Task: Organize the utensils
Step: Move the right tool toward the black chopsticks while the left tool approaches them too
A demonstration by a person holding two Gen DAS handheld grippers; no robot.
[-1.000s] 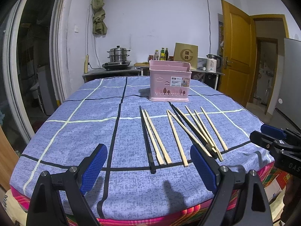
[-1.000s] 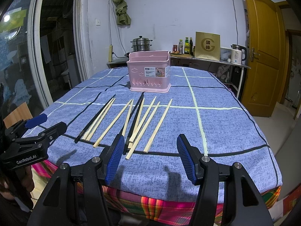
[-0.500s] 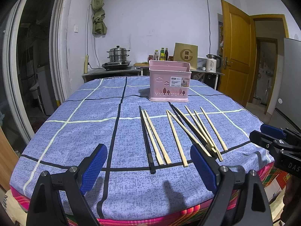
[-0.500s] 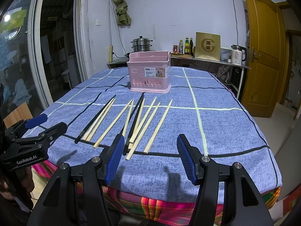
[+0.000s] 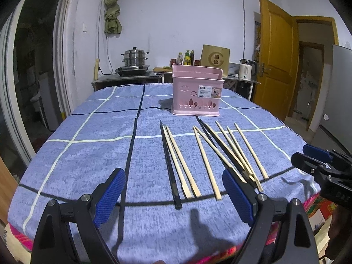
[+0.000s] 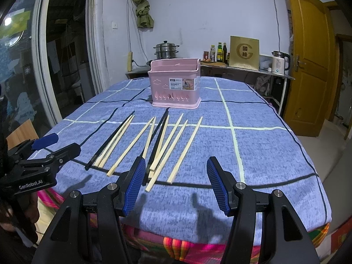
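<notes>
Bamboo chopsticks plus two black ones lie loose on blue tablecloth, before pink basket; likely light, stiff, slippery; pinch mid-shaft; left gripper and right gripper gape wide, empty.

A table draped in a blue cloth with white and black grid lines carries everything. Ahead of the left tongs' wide-apart fingers, chopsticks lie loose, two black among pale wooden ones, some crossing. Beyond them, farther from both tongs, a pink utensil basket stands upright.
</notes>
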